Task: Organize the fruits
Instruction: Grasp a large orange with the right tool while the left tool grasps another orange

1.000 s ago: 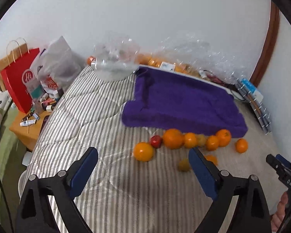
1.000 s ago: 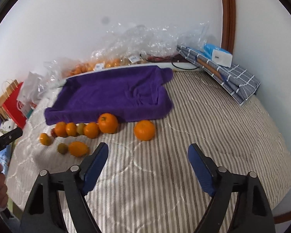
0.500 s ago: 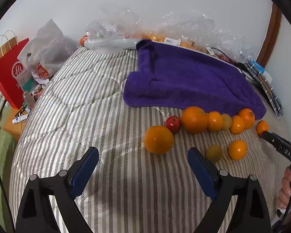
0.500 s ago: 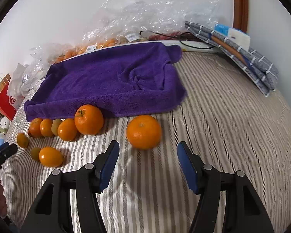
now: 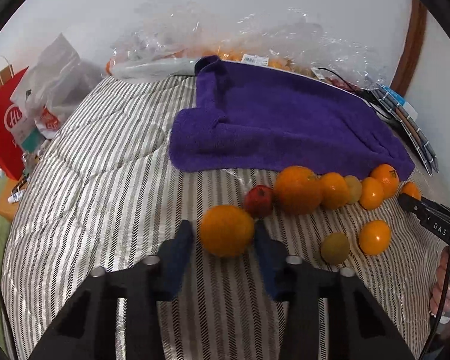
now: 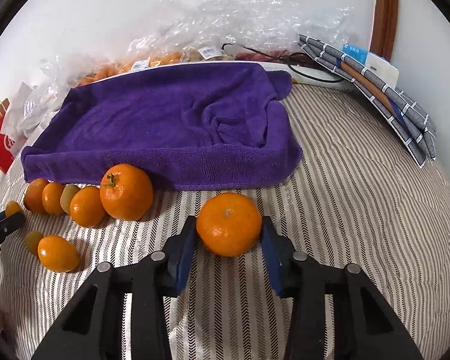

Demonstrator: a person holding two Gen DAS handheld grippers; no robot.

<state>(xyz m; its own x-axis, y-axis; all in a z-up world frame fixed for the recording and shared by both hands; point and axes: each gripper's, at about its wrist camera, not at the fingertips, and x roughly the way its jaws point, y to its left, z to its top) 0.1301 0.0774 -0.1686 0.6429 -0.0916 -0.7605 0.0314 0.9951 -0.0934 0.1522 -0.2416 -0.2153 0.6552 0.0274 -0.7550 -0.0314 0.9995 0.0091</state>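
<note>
In the left wrist view an orange (image 5: 226, 230) lies on the striped bed cover between the blue pads of my left gripper (image 5: 223, 234); the pads flank it closely, the right one touching. In the right wrist view another orange (image 6: 228, 224) sits between the pads of my right gripper (image 6: 228, 231), which touch its sides. A row of oranges and small fruits (image 5: 334, 190) with a red fruit (image 5: 258, 201) lies along the front edge of a purple towel-lined tray (image 6: 177, 120). Loose small fruits (image 5: 373, 237) lie in front of the row.
Plastic bags of fruit (image 6: 225, 30) line the wall behind the tray. A red paper bag (image 5: 3, 126) and white bags stand left of the bed. Folded checked cloth (image 6: 384, 102) lies at the back right. The bed edge falls away on the left.
Both grippers have moved down and forward to the bed and closed in from wide open, each around its own orange. The fruits have not moved.
</note>
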